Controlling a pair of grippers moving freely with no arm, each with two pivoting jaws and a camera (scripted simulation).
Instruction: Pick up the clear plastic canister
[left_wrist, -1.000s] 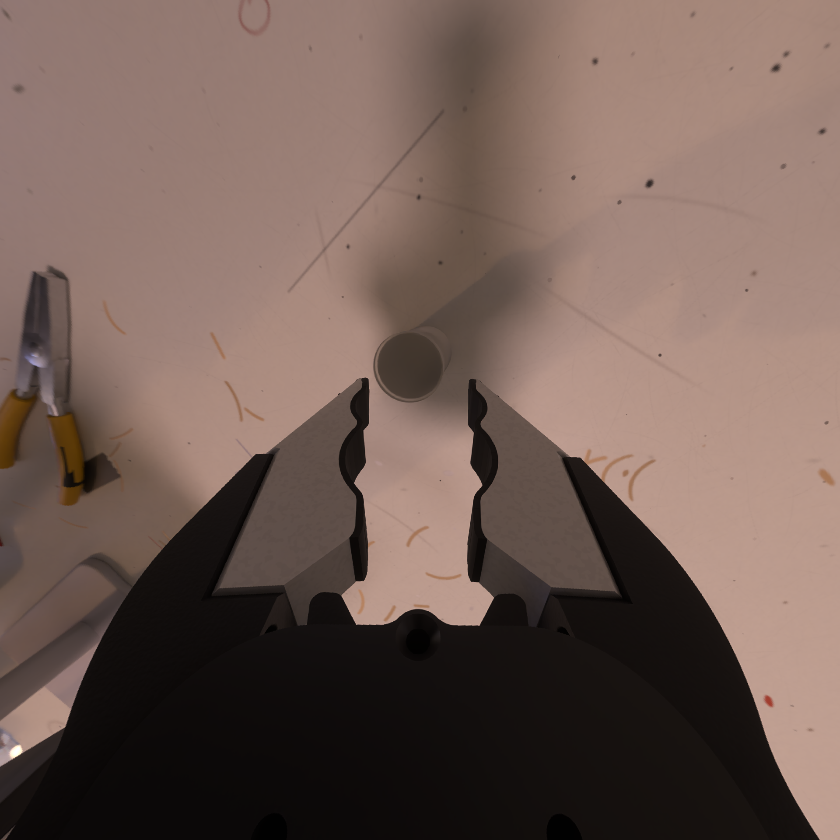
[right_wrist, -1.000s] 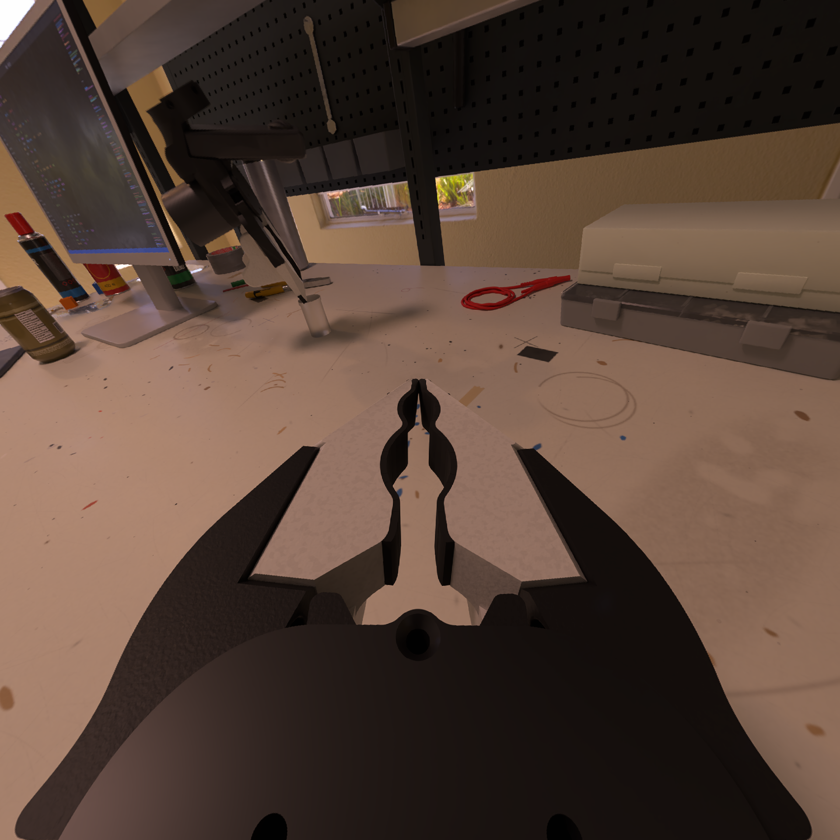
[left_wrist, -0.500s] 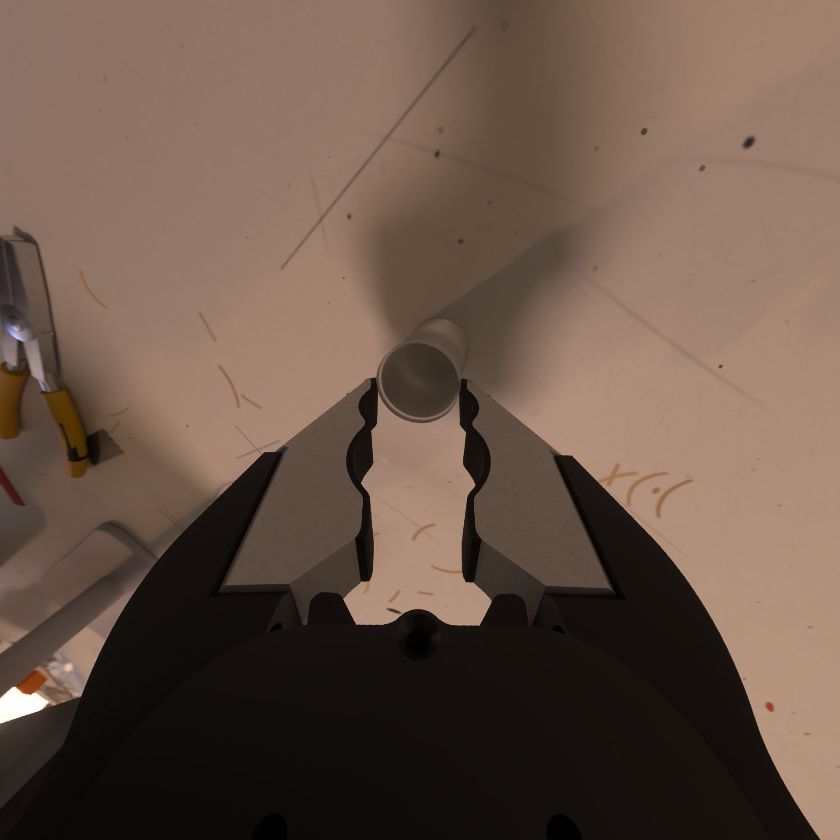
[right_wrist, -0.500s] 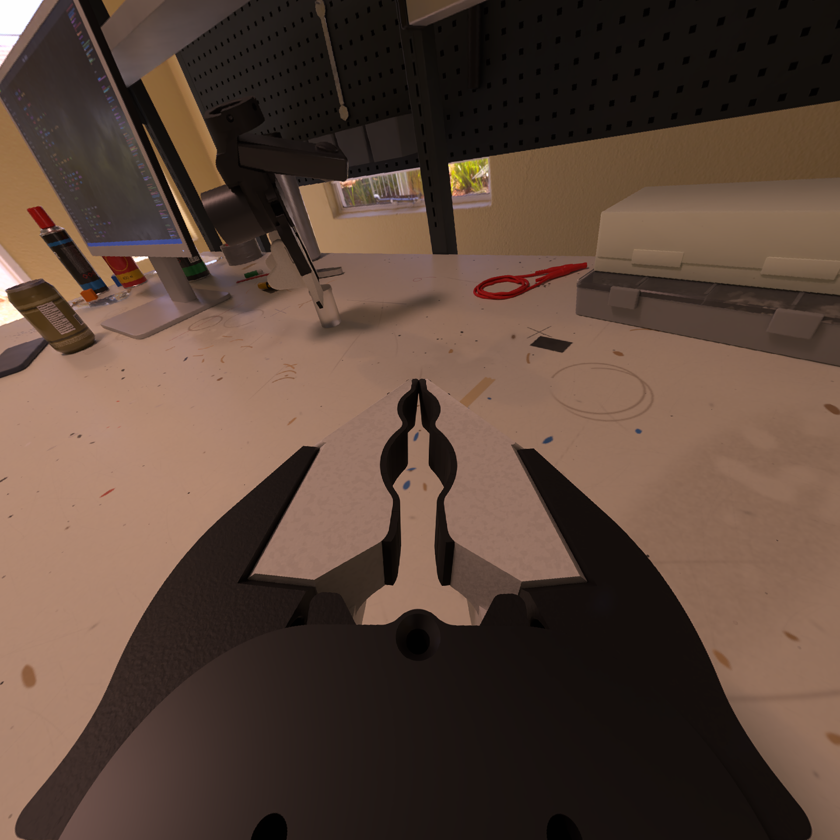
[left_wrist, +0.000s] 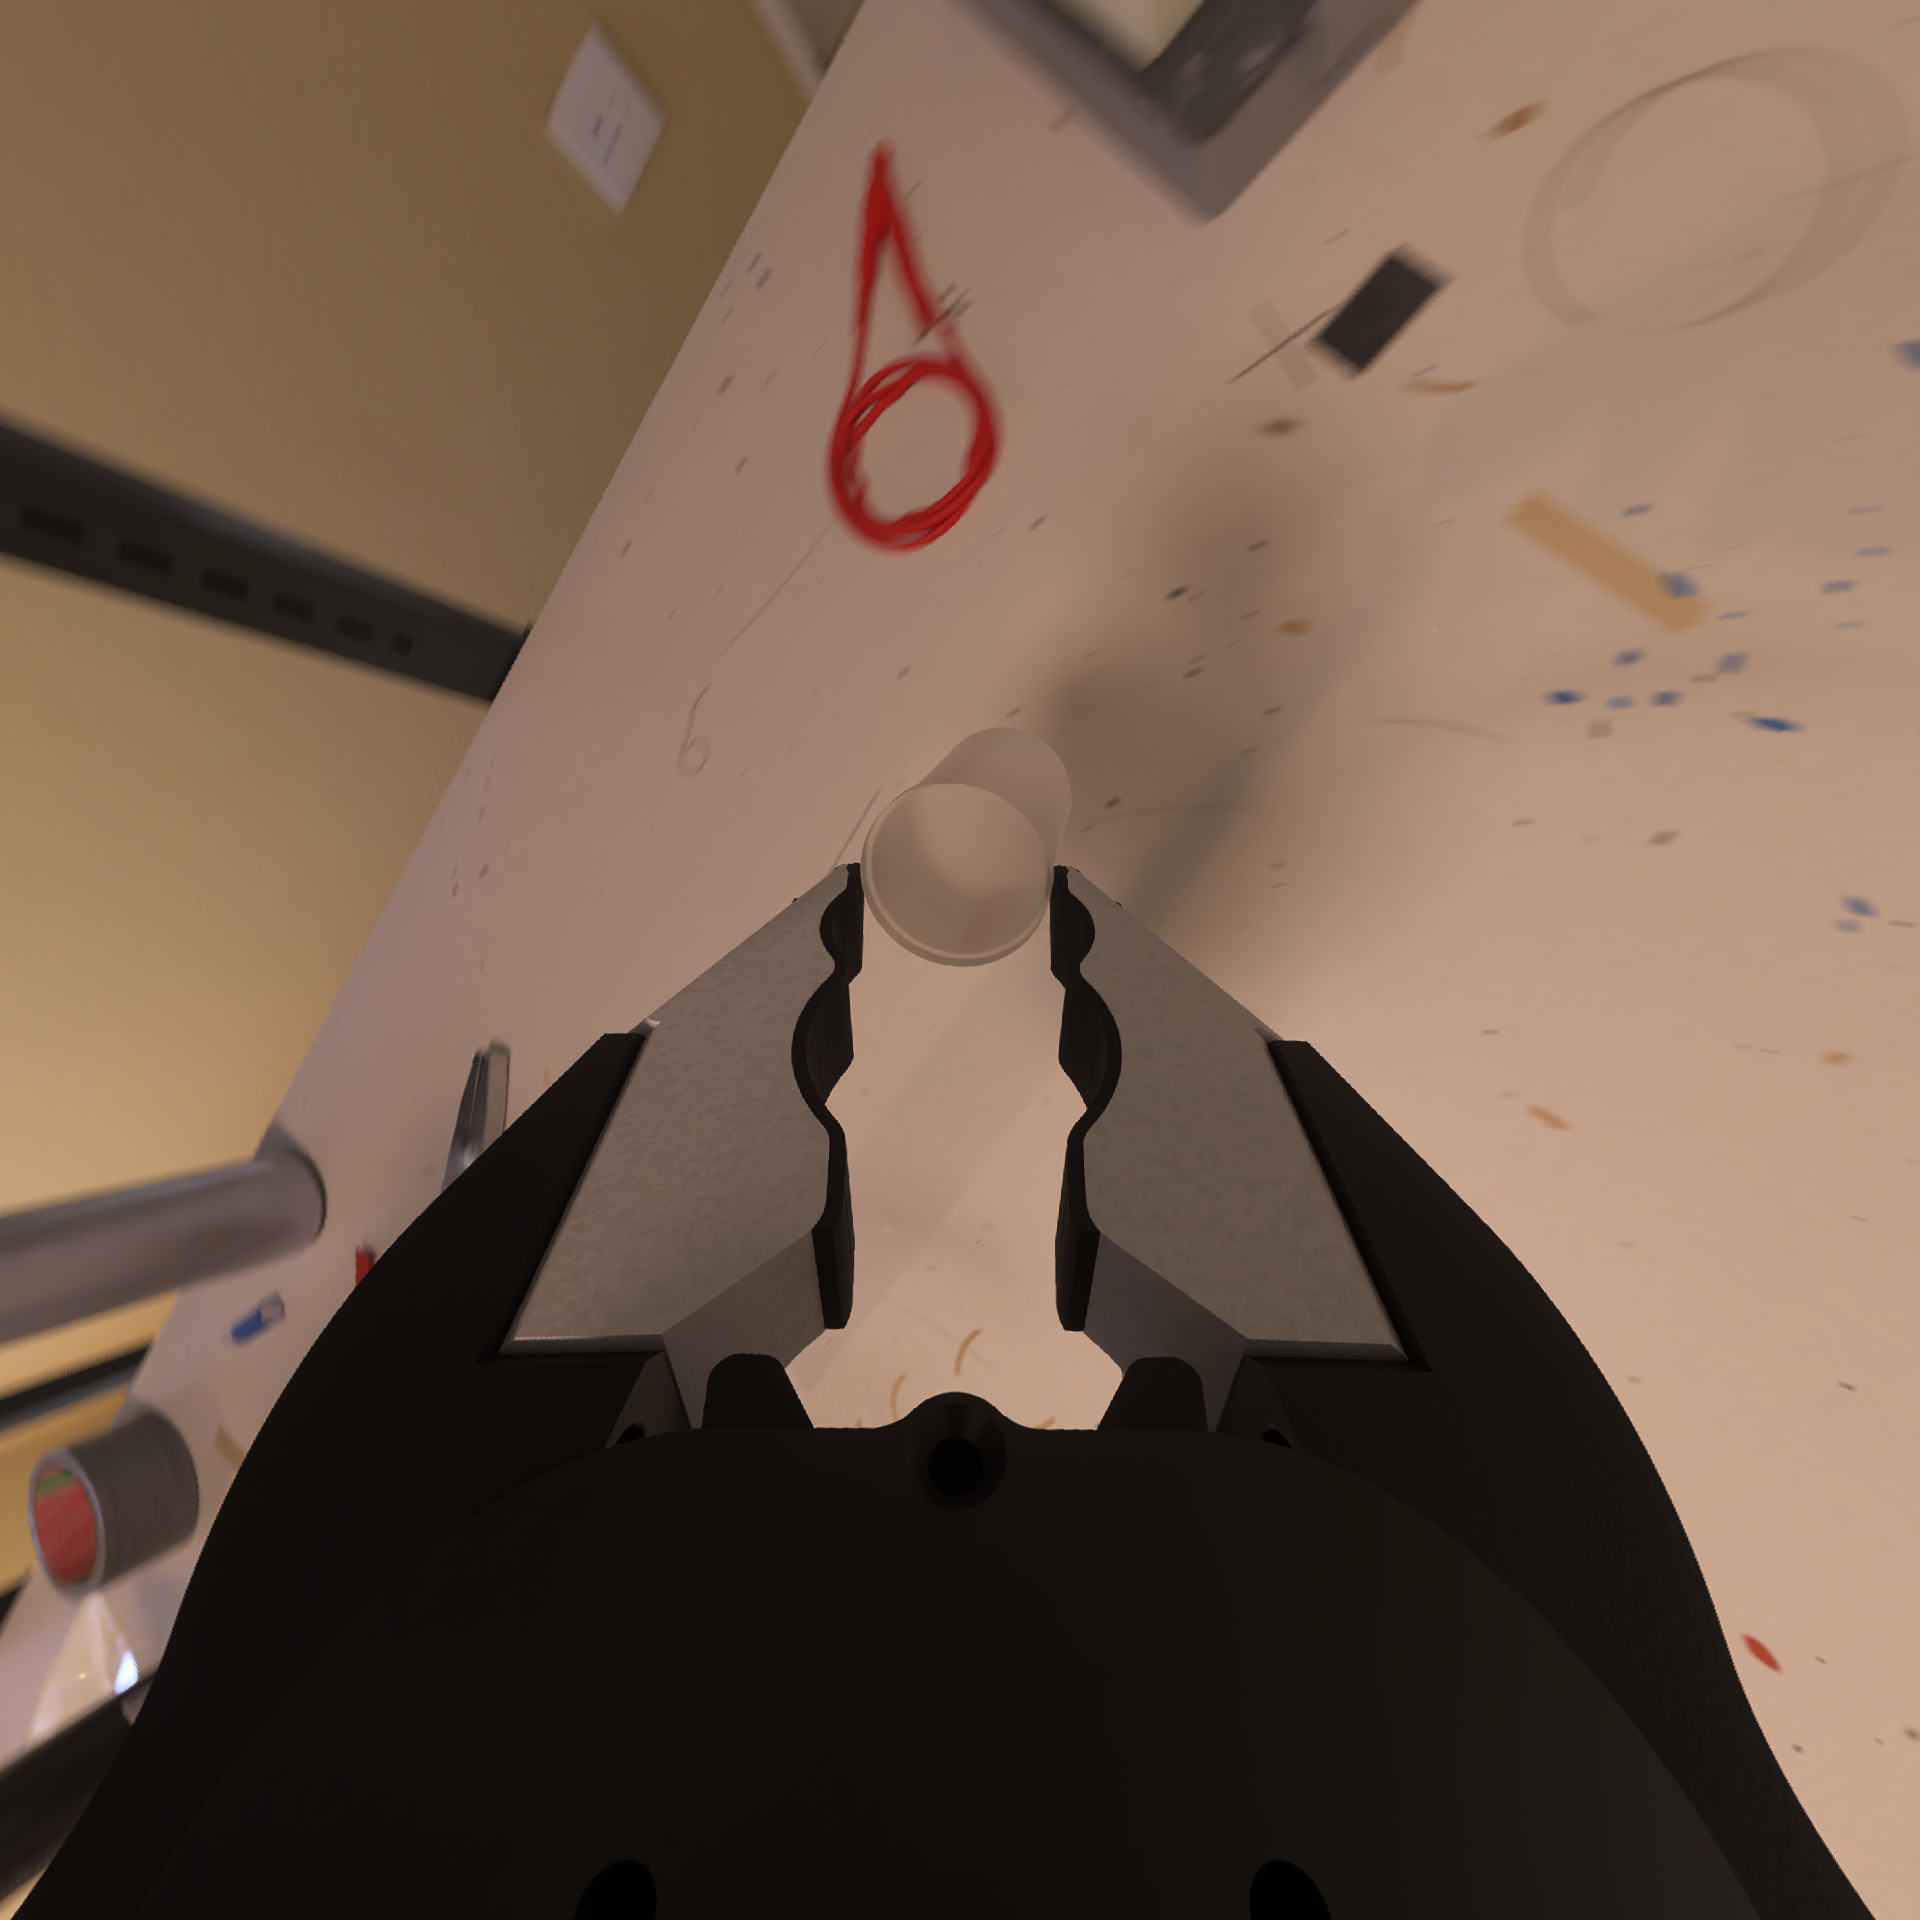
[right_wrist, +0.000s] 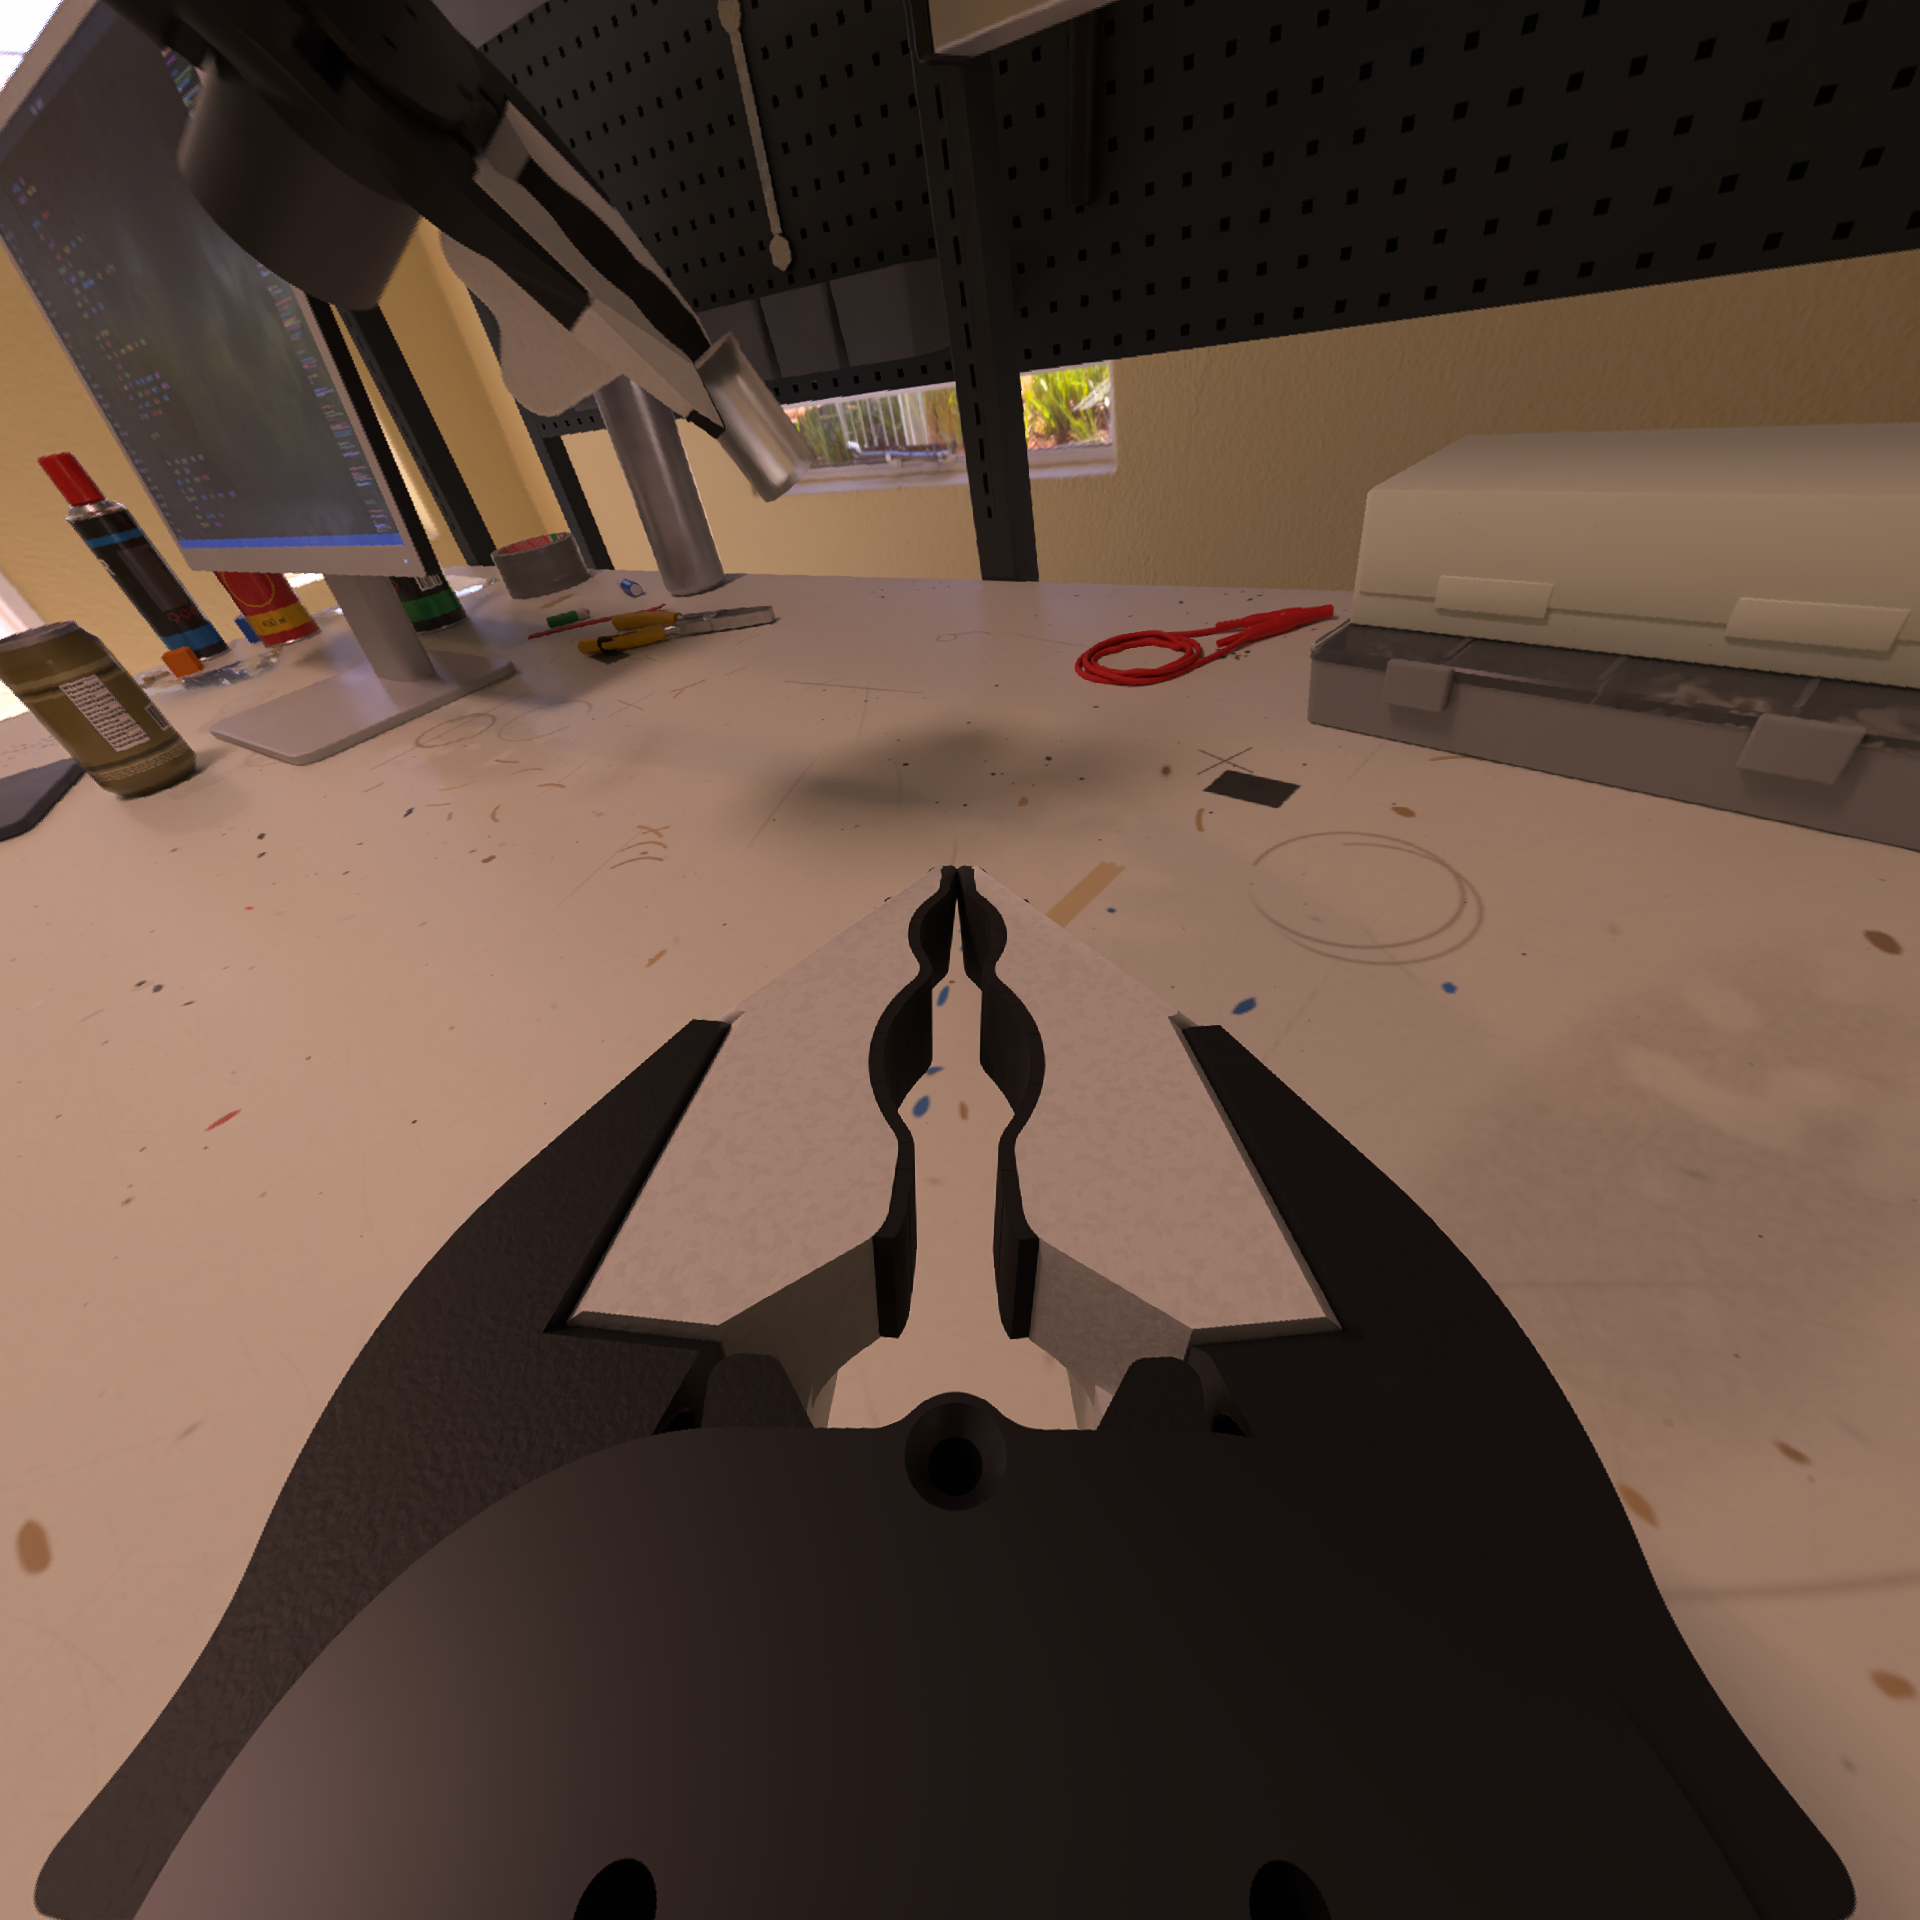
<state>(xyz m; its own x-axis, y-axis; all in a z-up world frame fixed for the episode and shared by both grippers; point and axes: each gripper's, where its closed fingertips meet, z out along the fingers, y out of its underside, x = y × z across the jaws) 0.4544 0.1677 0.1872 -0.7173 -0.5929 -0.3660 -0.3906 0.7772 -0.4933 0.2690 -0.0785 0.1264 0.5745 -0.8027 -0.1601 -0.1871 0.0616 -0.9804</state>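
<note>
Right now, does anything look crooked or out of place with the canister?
Yes. The clear canister is pinched only at the very tips of the left tongs, hanging tilted in mid-air above the table, so the hold looks shallow.

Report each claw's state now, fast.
Left claw: closed on the clear canister, lifted off the table.
Right claw: closed, holding nothing.

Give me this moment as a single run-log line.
left gripper: shut on clear canister | canister: lifted off table, tilted | right gripper: shut, empty, idle
</note>
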